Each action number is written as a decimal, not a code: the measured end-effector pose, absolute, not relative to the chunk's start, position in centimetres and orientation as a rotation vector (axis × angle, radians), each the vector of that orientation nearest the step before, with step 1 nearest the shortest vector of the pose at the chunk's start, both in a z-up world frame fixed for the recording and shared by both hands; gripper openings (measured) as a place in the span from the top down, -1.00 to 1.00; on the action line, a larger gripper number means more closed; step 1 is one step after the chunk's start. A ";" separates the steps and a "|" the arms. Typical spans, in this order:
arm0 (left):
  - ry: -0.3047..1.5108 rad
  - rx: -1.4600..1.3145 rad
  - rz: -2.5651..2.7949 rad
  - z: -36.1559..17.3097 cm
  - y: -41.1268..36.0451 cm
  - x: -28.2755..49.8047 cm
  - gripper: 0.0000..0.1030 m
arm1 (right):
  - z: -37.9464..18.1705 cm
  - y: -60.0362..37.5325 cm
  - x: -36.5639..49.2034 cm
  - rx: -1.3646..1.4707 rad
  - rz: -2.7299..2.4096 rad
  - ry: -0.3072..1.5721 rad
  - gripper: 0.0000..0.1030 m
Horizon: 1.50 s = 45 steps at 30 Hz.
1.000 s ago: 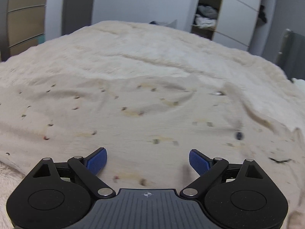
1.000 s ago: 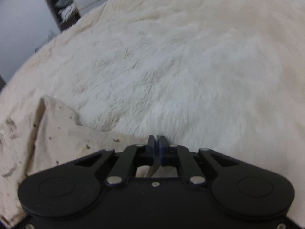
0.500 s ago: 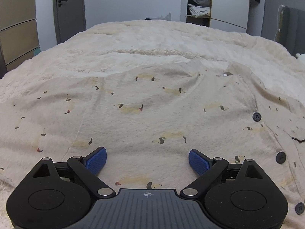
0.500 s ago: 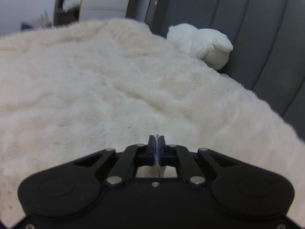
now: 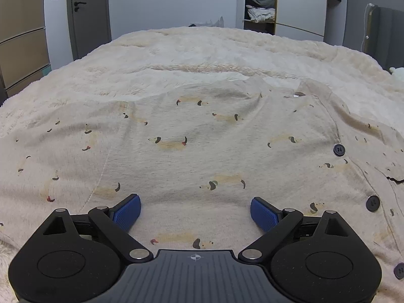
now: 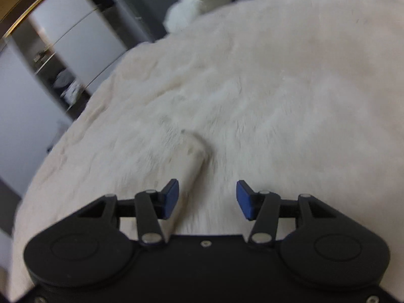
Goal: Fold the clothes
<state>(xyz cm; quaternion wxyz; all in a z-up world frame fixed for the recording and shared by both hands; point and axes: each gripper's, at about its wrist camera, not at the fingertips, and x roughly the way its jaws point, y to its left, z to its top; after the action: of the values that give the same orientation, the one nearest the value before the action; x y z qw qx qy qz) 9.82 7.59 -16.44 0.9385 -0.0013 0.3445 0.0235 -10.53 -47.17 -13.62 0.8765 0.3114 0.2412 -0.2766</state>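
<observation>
A cream pyjama shirt (image 5: 202, 139) with a small dog print and dark buttons (image 5: 339, 149) lies spread flat on the fluffy cream blanket (image 5: 202, 50), its collar (image 5: 298, 93) at the far right. My left gripper (image 5: 194, 199) hovers low over the shirt's near part, open, with nothing between its blue pads. In the blurred right wrist view, my right gripper (image 6: 207, 184) is opening. A cream strip of the shirt, a sleeve (image 6: 193, 156), lies on the blanket (image 6: 290, 88) beside the left pad. The pads do not press on it.
Beyond the bed stand a grey door (image 5: 88, 12), a drawer cabinet (image 5: 20, 38) and a wardrobe with clothes on open shelves (image 5: 260, 12). A grey padded headboard (image 5: 386, 38) is at the right. A white plush cushion (image 6: 199, 2) lies at the bed's far edge.
My right gripper was shut on cloth; its jaws now stand apart and the sleeve lies loose on the blanket. Its view swung around. The left gripper stayed open over the shirt.
</observation>
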 end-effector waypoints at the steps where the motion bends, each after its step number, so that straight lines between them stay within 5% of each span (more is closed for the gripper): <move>1: 0.702 -0.003 0.047 -16.4 7.6 9.8 -0.79 | -13.6 -46.1 -10.4 0.604 -0.554 0.526 0.01; 4: 0.699 -0.001 0.044 -16.4 7.5 9.6 -0.79 | -13.9 -41.2 -8.8 0.317 -0.472 0.637 -0.18; 9: 0.702 -0.001 0.040 -16.3 7.6 9.6 -0.79 | -17.3 -34.1 -4.9 -0.313 -0.471 0.736 -0.18; 15: 0.706 0.001 0.038 -16.4 7.5 9.7 -0.80 | -18.0 -33.3 -0.8 -0.580 -0.629 0.631 -0.17; 25: 0.713 0.000 0.036 -16.5 7.5 9.9 -0.82 | -17.3 -43.5 -0.3 -0.661 -0.992 0.776 0.11; 31: 0.708 0.009 0.035 -16.6 7.4 9.8 -0.83 | -14.7 -45.2 -5.4 -0.406 -0.862 0.696 -0.03; 39: 0.695 0.022 0.034 -16.9 7.3 9.6 -0.84 | -18.6 -35.3 -4.0 -0.712 -0.526 0.616 -0.30; 45: 0.699 0.019 0.031 -16.9 7.4 9.7 -0.84 | -21.4 -35.0 1.5 -0.973 -0.599 0.576 -0.23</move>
<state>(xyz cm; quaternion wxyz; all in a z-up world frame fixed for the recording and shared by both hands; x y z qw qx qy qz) 9.67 7.36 -16.92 0.9395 0.0091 0.3422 0.0153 1.52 -34.99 -21.39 0.8024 -0.4538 0.2687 -0.2794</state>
